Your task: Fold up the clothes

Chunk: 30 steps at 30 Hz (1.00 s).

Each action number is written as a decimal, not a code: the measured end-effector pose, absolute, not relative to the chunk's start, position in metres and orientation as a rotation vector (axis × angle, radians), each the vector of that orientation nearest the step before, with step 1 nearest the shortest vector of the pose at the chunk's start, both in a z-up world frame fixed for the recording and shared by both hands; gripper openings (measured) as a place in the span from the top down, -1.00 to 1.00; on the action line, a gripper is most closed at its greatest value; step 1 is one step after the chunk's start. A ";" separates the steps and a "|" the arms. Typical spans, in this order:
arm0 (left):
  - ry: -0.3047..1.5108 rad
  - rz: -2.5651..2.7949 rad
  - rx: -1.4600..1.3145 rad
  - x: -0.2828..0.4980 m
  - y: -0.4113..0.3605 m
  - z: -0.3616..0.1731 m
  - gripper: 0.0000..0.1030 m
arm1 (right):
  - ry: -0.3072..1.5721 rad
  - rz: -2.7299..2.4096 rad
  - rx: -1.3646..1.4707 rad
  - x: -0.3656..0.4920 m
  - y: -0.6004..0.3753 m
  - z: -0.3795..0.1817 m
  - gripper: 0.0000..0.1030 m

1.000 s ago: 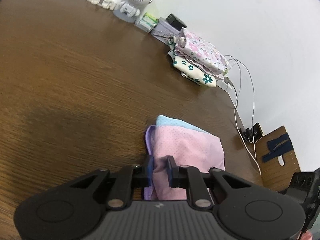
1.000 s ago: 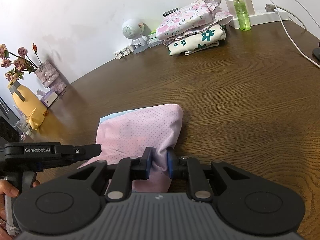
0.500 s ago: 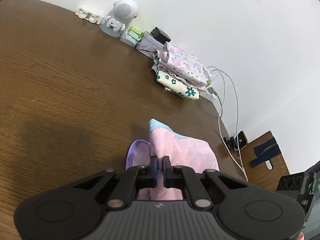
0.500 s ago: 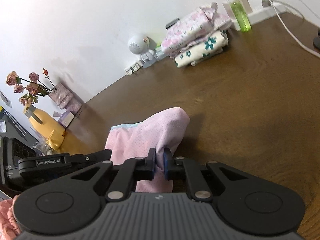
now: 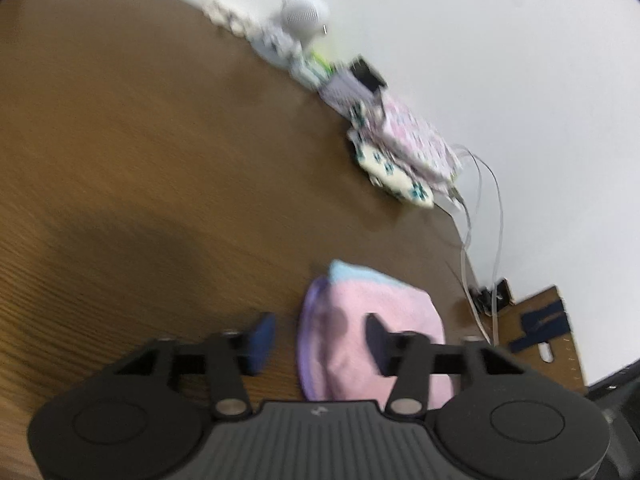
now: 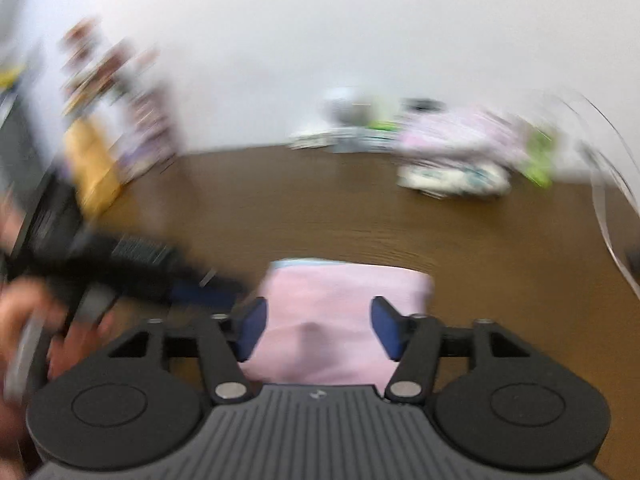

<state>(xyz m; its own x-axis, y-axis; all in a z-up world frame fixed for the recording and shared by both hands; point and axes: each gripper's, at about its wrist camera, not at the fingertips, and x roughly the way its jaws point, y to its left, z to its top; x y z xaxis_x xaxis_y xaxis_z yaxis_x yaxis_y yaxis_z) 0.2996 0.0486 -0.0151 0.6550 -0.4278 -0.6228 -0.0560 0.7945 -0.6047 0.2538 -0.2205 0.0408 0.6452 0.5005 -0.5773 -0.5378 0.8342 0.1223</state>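
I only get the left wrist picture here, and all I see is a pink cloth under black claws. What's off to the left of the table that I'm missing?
Observer: Against the wall stands a blurred yellow object with flowers above it.
Operator: And the other claw, where is it?
Observer: The right gripper hangs over the same pink garment, jaws opening, pads not pressing it.
Operator: Is anyone holding these things?
Observer: Yes, a hand grips the left gripper's handle, at the right wrist view's left edge.
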 end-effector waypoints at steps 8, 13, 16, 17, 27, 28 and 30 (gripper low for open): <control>0.821 -0.153 -0.539 0.273 0.072 0.001 -0.54 | 0.642 0.670 -0.438 0.236 -0.131 0.006 -0.24; 0.819 -0.153 -0.557 0.267 0.084 0.000 -0.54 | 0.665 0.616 -0.505 0.239 -0.118 -0.009 0.10; 0.835 -0.176 -0.580 0.270 0.082 -0.004 -0.54 | 0.679 0.594 -0.511 0.241 -0.116 -0.010 0.58; 0.841 -0.187 -0.591 0.272 0.080 -0.005 -0.54 | 0.684 0.586 -0.511 0.240 -0.116 -0.010 0.72; 0.936 -0.356 -0.765 0.301 0.045 -0.028 -0.53 | 0.714 0.566 -0.102 0.256 -0.166 0.002 0.82; 0.939 -0.362 -0.779 0.304 0.042 -0.030 -0.50 | 0.708 0.565 -0.071 0.255 -0.170 0.003 0.82; 0.944 -0.369 -0.802 0.310 0.035 -0.032 -0.45 | 0.701 0.565 -0.033 0.253 -0.177 0.003 0.82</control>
